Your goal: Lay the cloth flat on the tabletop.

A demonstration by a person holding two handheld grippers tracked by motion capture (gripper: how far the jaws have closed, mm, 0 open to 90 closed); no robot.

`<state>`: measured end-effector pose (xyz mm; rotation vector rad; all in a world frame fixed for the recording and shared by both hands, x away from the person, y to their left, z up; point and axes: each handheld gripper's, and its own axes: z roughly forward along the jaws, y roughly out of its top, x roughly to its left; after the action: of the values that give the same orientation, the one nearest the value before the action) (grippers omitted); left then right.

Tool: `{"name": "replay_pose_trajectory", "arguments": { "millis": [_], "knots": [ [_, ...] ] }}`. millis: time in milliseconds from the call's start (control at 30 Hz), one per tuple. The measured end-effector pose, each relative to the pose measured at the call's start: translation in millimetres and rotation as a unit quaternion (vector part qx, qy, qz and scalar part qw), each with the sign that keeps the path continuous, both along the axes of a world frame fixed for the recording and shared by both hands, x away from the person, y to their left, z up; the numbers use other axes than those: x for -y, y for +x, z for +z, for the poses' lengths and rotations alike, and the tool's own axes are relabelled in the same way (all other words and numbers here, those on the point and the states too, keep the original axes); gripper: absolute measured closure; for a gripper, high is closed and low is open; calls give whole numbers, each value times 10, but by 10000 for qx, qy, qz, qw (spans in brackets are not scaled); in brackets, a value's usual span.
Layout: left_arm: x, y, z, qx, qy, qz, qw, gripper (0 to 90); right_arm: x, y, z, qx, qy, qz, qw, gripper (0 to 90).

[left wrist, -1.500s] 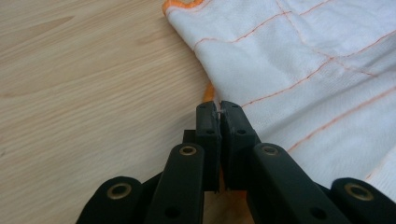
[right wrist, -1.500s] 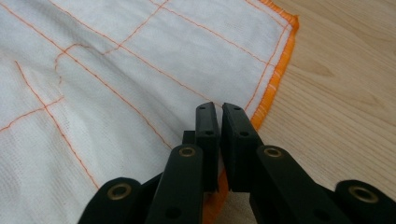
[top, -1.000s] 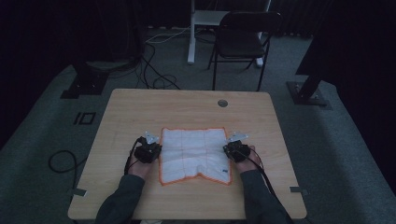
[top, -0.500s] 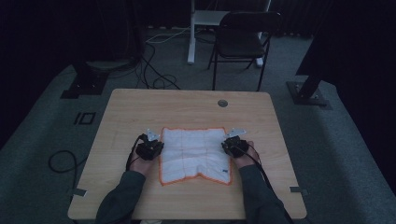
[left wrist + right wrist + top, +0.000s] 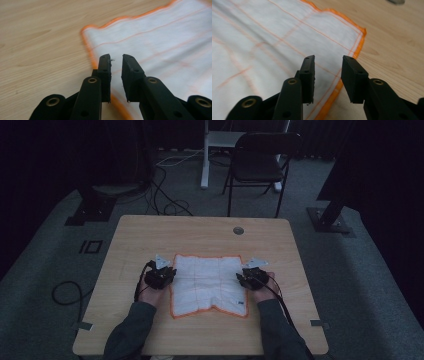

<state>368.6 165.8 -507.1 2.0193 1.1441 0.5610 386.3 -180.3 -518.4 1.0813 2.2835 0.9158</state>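
A white cloth [image 5: 207, 284] with an orange hem lies spread flat at the middle of a wooden table [image 5: 150, 235], flanked by two hand-held grippers. The left gripper [image 5: 115, 65] hovers over the cloth's left hem with its jaws a narrow gap apart; the right gripper [image 5: 327, 67] stands over the right hem, jaws wider — neither holding anything. Thin and limp, the fabric looks light and likely to sag, best pinched at hem or corners.

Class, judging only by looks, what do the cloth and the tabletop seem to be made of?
The cloth: soft woven fabric, probably cotton, matte white with thin orange grid lines and an orange stitched border. The tabletop: light wood or wood-look laminate, smooth, showing grain streaks; which one cannot be told.
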Motion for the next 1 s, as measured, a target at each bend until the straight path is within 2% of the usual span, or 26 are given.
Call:
{"name": "replay_pose_trajectory", "arguments": {
  "millis": [33, 133, 233, 367, 467, 533, 600, 833, 1000],
  "knots": [
    [24, -65, 22, 46, 9, -95, 9999, 782, -5, -51, 23, 48, 42, 51, 10000, 621],
    [93, -240, 22, -2, -99, -335, 9994, 783, -38, -189, 41, 96, 68, 219, 9997, 599],
    [159, -373, -53, -120, -67, -521, 9985, 784, -65, -284, -3, 44, -3, 324, 9995, 573],
    [209, -469, -196, -345, -1, -655, 9973, 788, -64, -323, -98, -71, -155, 354, 9992, 541],
    [214, -518, -296, -492, 122, -683, 9964, 794, -62, -347, -130, -109, -235, 346, 9991, 500],
    [188, -549, -313, -495, 51, -661, 9966, 800, -69, -368, -142, -77, -330, 315, 9989, 460],
    [182, -573, -310, -475, 118, -639, 9968, 809, -74, -388, -162, -84, -440, 284, 9986, 414],
    [99, -658, -316, -449, 118, -554, 9974, 821, -12, -414, -182, -262, -241, 17, 9994, 302],
    [38, -728, -310, -480, 130, -500, 9975, 825, 13, -476, -185, -347, -178, 16, 9992, 287]
  ]
}}
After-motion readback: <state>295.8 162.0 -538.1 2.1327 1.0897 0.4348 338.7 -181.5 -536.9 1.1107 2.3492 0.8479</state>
